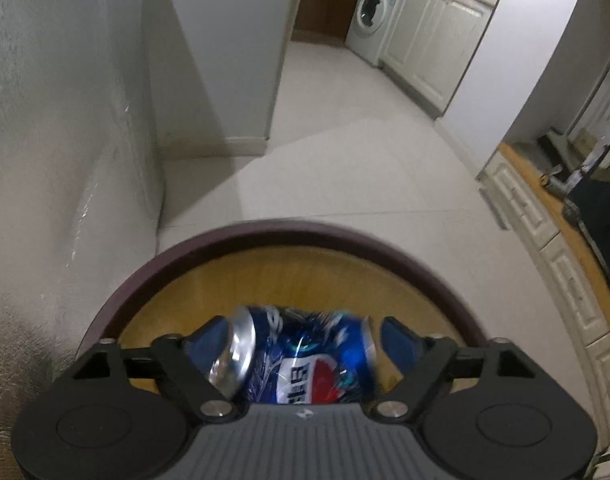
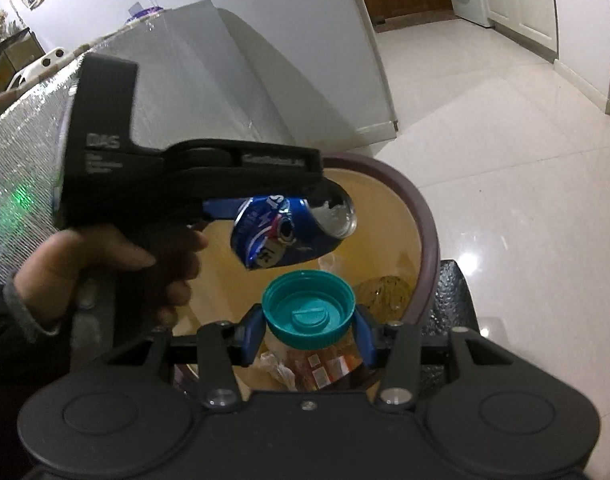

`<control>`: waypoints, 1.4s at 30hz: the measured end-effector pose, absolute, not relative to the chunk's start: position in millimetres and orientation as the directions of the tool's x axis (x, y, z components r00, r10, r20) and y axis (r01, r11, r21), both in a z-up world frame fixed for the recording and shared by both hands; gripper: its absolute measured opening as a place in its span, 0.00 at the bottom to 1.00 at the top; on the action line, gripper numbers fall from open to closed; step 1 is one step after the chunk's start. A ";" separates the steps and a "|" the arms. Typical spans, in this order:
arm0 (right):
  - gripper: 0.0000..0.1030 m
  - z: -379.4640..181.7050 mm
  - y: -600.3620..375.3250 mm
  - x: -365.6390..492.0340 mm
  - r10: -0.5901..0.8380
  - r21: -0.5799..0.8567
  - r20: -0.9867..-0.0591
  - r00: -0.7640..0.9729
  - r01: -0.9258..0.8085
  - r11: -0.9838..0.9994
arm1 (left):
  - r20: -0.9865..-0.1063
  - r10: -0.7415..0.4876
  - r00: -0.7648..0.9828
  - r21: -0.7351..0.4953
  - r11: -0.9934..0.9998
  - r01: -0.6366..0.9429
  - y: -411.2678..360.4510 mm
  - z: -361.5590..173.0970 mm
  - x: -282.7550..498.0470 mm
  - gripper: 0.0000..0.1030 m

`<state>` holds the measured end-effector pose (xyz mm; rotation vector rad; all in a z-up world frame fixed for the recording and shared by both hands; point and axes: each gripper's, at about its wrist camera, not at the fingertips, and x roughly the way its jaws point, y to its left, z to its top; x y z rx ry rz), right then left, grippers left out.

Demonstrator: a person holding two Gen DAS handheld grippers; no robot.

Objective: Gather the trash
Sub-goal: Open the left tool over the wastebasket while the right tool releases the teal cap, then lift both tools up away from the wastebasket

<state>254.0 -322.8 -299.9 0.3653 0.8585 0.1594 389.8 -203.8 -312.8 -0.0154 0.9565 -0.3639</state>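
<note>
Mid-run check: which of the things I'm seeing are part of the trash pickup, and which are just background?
Job items:
- crushed blue can, clamped in left gripper
- teal cap, clamped in right gripper
- trash bin, beneath both
- wrappers in the bin

Background:
- washing machine
- white cabinets
- foil-covered panel

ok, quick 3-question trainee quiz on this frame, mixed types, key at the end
1. True or false: the left gripper holds a crushed blue can.
2. What does the right gripper hold? A) a teal cap B) a spoon C) nothing
3. Fill in: both items hang over the open ____.

Key:
1. True; the can also shows in the right wrist view.
2. A, the teal cap.
3. bin, with trash already inside.
</note>
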 end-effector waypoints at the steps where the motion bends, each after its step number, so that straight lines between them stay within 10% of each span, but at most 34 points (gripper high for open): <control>1: 0.47 -301.8 -321.3 254.3 0.277 0.369 -0.714 0.643 0.010 0.929 | -0.796 -0.300 0.527 -0.161 0.943 0.293 -202.3 -314.1 387.8 0.90; 12: 0.47 -297.4 -303.9 256.5 0.212 0.272 -0.748 0.629 -0.001 0.962 | -0.779 -0.277 0.562 -0.176 0.958 0.228 -181.9 -302.5 361.7 0.98; 17: 0.72 -288.9 -305.1 251.3 0.208 0.260 -0.736 0.644 -0.014 0.965 | -0.777 -0.256 0.575 -0.169 0.965 0.202 -170.2 -292.7 349.1 1.00; 42: 0.90 -205.5 -311.1 186.2 0.135 0.244 -0.661 0.738 0.041 0.969 | -0.677 -0.257 0.690 -0.158 0.966 0.204 -150.6 -168.7 249.8 1.00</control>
